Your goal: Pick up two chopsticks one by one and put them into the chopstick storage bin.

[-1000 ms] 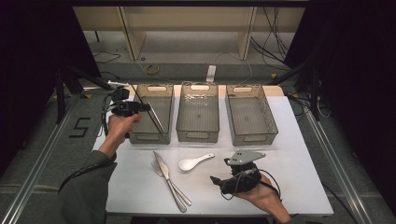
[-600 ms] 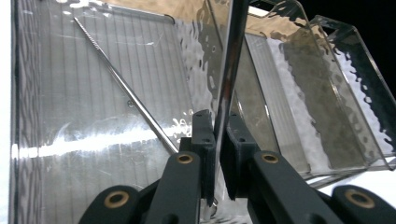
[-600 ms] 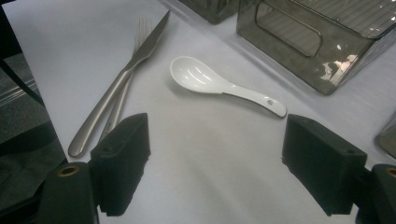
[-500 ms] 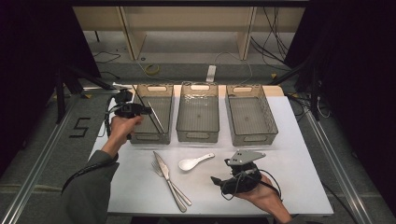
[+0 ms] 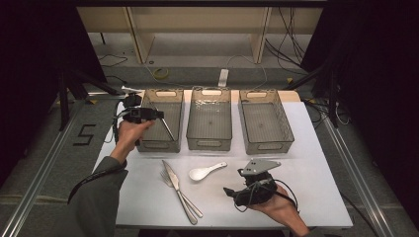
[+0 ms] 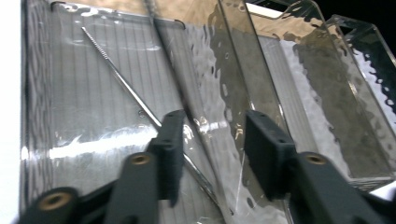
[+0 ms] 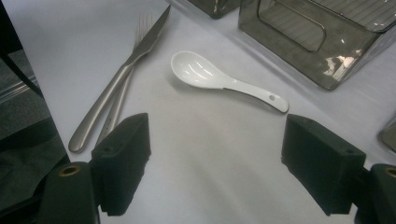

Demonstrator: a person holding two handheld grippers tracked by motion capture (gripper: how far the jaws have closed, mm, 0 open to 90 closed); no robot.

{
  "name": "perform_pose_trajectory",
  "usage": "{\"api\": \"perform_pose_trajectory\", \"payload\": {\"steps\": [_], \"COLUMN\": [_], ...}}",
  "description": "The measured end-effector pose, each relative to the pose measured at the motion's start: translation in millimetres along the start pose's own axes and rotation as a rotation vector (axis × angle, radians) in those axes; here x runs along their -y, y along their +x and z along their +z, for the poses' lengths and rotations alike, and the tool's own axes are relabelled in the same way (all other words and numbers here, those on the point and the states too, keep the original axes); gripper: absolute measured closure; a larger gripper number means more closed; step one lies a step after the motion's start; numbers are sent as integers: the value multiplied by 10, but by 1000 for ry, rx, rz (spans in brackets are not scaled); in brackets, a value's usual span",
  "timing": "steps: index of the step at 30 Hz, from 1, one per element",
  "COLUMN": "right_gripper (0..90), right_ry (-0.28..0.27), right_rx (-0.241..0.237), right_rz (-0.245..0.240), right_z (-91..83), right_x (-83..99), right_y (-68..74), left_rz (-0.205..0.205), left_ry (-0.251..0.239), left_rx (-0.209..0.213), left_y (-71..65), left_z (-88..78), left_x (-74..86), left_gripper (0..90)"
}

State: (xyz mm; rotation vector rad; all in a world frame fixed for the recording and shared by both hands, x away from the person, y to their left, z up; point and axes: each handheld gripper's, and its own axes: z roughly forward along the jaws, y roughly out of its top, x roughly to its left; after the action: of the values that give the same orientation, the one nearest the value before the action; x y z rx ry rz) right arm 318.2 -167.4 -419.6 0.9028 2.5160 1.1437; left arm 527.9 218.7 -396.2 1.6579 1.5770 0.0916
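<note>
Left gripper point(image 5: 159, 114) has just been opening, chopstick point(image 6: 122, 84) dropped into the left bin point(image 5: 170, 143); right gripper point(image 7: 215, 163) open; knife point(image 5: 174, 180), fork point(image 5: 167, 178), spoon point(image 5: 205, 172) remain.

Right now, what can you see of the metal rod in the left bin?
The metal rod is thin, silvery and straight, with a finely ridged far end. It lies slanted inside the clear plastic left bin, one end up against a wall. The left claw has just been opening; its pads no longer press it.
</note>
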Motion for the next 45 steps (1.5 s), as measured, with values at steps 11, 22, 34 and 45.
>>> {"api": "perform_pose_trajectory", "payload": {"steps": [11,22,34,45], "right_gripper": [248,247,246,245], "right_ry": [-9,-22,-23,-42], "right_rx": [6,15,16,28], "right_rz": [7,18,15,27], "right_z": [0,-7,-9,-89], "right_x": [3,26,58,110], "right_y": [-5,-33,-62,-113], "left_rz": [58,237,314,381], "left_ry": [-9,-67,-38,40], "left_rx": [46,127,196,231], "left_y": [-183,-561,-710,-874], "left_z": [-61,-380,-418,-236], "left_x": [38,252,527,701], "left_gripper": [275,267,247,241]}}
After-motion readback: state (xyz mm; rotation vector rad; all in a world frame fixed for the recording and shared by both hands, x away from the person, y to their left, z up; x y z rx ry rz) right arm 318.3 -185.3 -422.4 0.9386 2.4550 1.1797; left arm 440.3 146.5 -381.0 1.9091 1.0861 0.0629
